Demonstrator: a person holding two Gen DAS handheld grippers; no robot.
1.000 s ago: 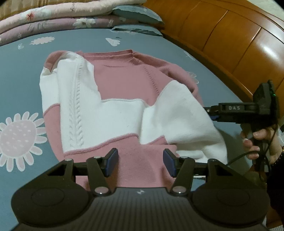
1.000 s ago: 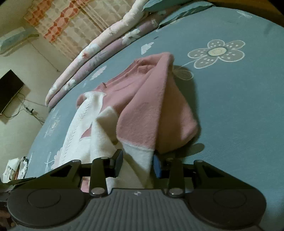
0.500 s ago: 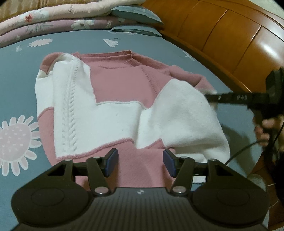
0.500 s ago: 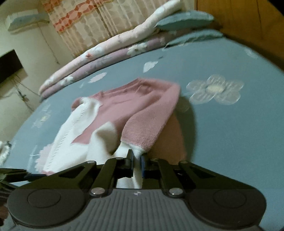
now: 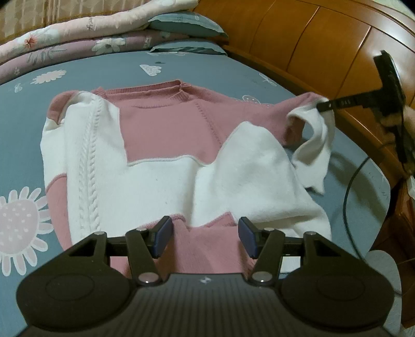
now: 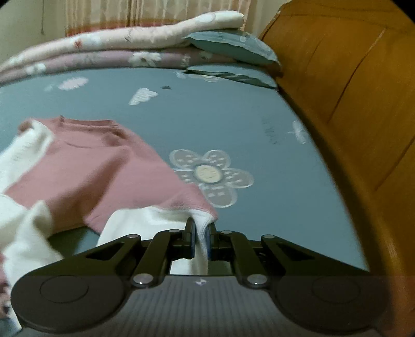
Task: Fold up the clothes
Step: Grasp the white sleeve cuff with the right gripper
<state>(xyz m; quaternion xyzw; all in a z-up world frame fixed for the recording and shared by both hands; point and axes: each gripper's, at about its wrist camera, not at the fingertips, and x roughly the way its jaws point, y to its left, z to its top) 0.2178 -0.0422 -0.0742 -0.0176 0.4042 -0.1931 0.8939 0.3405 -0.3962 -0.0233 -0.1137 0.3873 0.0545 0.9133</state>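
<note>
A pink and white knitted sweater (image 5: 166, 145) lies on the blue bed sheet, collar toward the pillows. Its left sleeve is folded over the body. My left gripper (image 5: 202, 237) hovers open above the pink hem, with nothing between its fingers. My right gripper (image 6: 201, 233) is shut on the white cuff end of the right sleeve (image 6: 155, 220). In the left wrist view that sleeve (image 5: 308, 129) is stretched out to the right and lifted off the sheet, with the right gripper (image 5: 324, 106) pinching its tip.
A wooden headboard (image 5: 311, 51) runs along the right side of the bed. Folded quilts (image 5: 77, 33) and pillows (image 5: 186, 23) lie at the far end. A black cable (image 5: 350, 186) hangs by the bed's right edge. A person's hand (image 5: 407, 116) grips the right gripper's handle.
The right gripper closed fully on the sleeve and pulled it out to the right, away from the sweater's body, unfolding it. The left gripper stayed open over the hem.
</note>
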